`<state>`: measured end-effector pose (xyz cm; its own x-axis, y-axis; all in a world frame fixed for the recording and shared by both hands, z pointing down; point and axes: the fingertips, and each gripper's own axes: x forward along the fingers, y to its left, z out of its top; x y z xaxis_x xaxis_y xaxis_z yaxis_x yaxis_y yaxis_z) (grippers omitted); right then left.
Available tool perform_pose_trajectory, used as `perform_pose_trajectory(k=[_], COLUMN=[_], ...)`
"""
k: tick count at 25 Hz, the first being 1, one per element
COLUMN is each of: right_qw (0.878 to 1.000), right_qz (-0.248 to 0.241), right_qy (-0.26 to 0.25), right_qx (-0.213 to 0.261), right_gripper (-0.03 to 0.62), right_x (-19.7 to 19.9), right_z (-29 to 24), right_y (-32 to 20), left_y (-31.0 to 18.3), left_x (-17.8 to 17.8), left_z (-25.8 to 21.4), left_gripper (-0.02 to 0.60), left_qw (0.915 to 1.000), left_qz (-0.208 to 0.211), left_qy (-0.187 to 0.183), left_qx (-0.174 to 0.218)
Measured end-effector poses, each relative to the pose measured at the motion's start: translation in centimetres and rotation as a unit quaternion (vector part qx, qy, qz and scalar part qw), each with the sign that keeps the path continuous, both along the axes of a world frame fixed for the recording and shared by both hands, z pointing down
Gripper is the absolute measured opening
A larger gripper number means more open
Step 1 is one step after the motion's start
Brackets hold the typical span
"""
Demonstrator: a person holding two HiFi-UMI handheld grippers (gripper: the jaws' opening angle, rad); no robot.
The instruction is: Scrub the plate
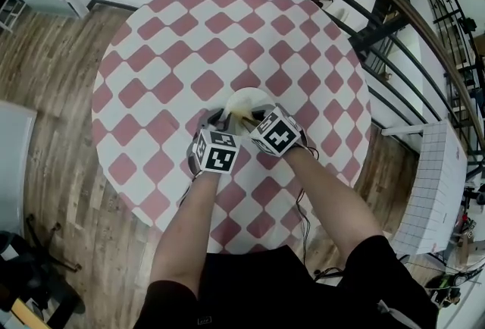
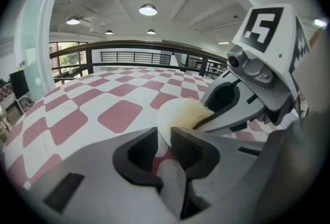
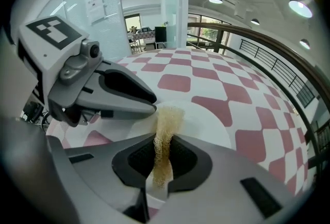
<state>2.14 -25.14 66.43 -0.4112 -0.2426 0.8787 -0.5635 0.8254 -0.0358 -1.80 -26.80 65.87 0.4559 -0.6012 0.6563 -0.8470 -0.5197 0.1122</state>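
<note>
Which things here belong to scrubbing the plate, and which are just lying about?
Job: plate; fibrous scrubber, clamped in right gripper; left gripper, gripping the plate's rim.
Lying about: checked table; railing; wooden floor.

1. At 6 o'clock, the grey plastic left gripper [image 2: 164, 136] fills the lower frame, its two dark-padded jaws closed on the near rim of a round white plate [image 2: 172, 113].
2. The plate lies at the centre on a round table with a red-and-white checked cloth [image 2: 118, 114].
3. From 3 o'clock, the grey right gripper [image 2: 203, 114] reaches in, pressing a pale yellow mesh scrubber [image 2: 192, 109] onto the plate.
4. A white cube with black square markers [image 2: 268, 27] sits at 2 o'clock.
5. A dark metal railing [image 2: 129, 45] crosses behind the table; a round ceiling lamp [image 2: 148, 10] glows at 12 o'clock.
</note>
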Motion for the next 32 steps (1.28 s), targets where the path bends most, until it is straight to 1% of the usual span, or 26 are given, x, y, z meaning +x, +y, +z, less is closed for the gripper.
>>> perform_pose_trajectory(k=[4,7,11,13,15,17,18,19,20,22,23,24,25,28,32], right_qw=[1.0,1.0,0.998,0.997,0.995,0.991,0.99,0.989,0.989,0.989,0.99,0.991,0.992,0.994,0.99], right_qz=[-0.002,-0.014,-0.04,-0.045,-0.047,-0.035,-0.019,0.002,0.024,0.054,0.058,0.056,0.048,0.024,0.02], right_qy=[0.006,0.018,0.046,0.061,0.088,0.125,0.138,0.142,0.134,0.095,0.072,0.055,0.049,0.074,0.098], right_qx=[0.002,0.01,0.02,0.027,0.028,0.026,0.031,0.044,0.064,0.102,0.11,0.109,0.102,0.081,0.098], right_gripper=[0.049,0.049,0.049,0.049,0.049,0.049,0.049,0.049,0.049,0.049,0.049,0.049,0.049,0.049,0.049], right_x=[1.5,2.5,4.4,5.8,7.7,10.1,11.2,12.0,12.1,10.5,9.0,7.4,5.9,3.2,3.1], right_z=[0.0,-0.4,-0.8,-0.9,-0.6,-0.3,-0.4,-0.9,-1.6,-3.0,-3.2,-3.1,-2.5,-0.5,-0.2], right_y=[1.8,2.9,3.9,3.9,3.7,3.3,2.8,2.0,1.0,-1.0,-1.8,-2.3,-2.6,-3.6,-5.5], left_y=[0.0,0.1,0.1,0.0,-0.1,-0.1,0.0,0.0,0.0,0.0,0.0,0.0,0.0,0.0,-0.1], left_x=[0.0,0.0,0.0,0.0,0.0,0.0,0.0,0.0,0.1,0.1,0.1,0.1,0.0,0.1,0.1], left_z=[0.0,-0.1,-0.1,-0.1,0.0,0.0,0.0,0.0,-0.1,-0.1,-0.1,-0.2,-0.2,-0.1,-0.1], left_gripper=[0.086,0.086,0.086,0.086,0.086,0.086,0.086,0.086,0.086,0.086,0.086,0.086,0.086,0.086,0.086], left_qw=[1.0,1.0,1.0,1.0,1.0,1.0,1.0,1.0,1.0,1.0,1.0,1.0,1.0,1.0,1.0], left_qz=[-0.002,-0.003,-0.003,-0.003,-0.003,-0.004,-0.004,-0.004,-0.003,-0.003,-0.003,-0.003,-0.004,-0.005,-0.005], left_qy=[0.002,0.003,0.004,0.004,0.005,0.005,0.005,0.005,0.004,0.003,0.002,0.002,0.001,-0.003,-0.005], left_qx=[-0.004,-0.005,-0.004,-0.004,-0.004,-0.004,-0.004,-0.003,-0.002,0.0,0.0,0.0,0.001,0.005,0.007])
